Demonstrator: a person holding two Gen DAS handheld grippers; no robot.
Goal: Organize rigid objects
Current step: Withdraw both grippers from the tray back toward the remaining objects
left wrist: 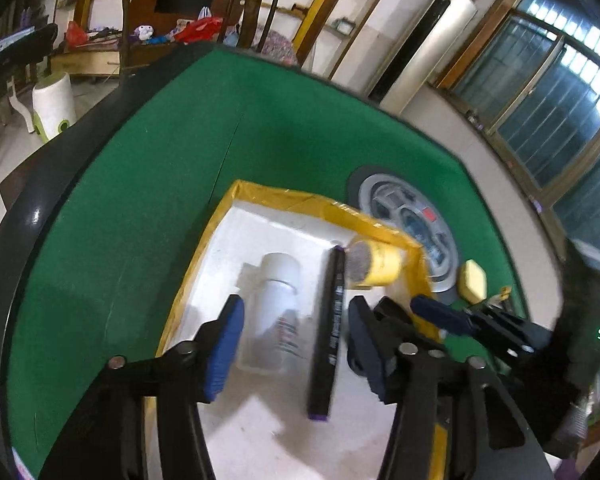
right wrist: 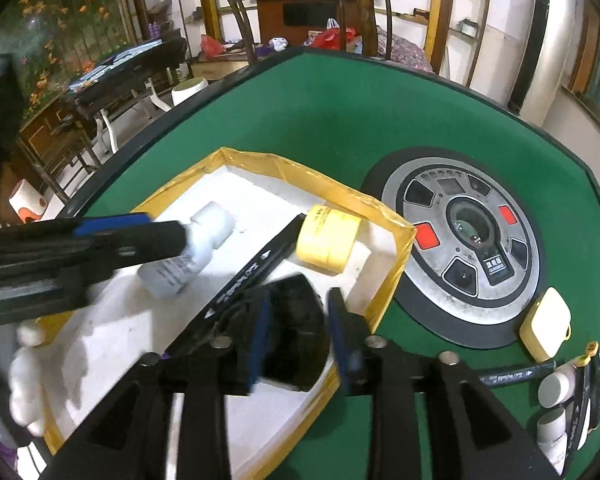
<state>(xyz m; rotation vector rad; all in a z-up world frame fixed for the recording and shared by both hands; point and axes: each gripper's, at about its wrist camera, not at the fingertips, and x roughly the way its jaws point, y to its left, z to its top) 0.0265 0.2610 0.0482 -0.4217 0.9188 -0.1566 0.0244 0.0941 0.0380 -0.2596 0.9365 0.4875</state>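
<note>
A white foam tray with yellow taped rim [left wrist: 276, 194] [right wrist: 396, 232] lies on the green table. In it lie a white bottle [left wrist: 278, 304] [right wrist: 192, 256], a black marker [left wrist: 328, 332] [right wrist: 248, 276] and a yellow tape roll [left wrist: 376, 266] [right wrist: 328, 244]. My left gripper [left wrist: 296, 340] is open, its jaws on either side of the bottle and marker. My right gripper [right wrist: 300, 332] is open around a black round object [right wrist: 296, 340] lying at the tray's near right edge.
A round metal hub with red buttons [right wrist: 464, 236] [left wrist: 412, 224] sits in the table's middle. A yellow case [right wrist: 546, 324] [left wrist: 474, 280], more markers [right wrist: 516, 374] and white bottles [right wrist: 554, 388] lie at the right. A gloved hand [right wrist: 28, 376] is at the left.
</note>
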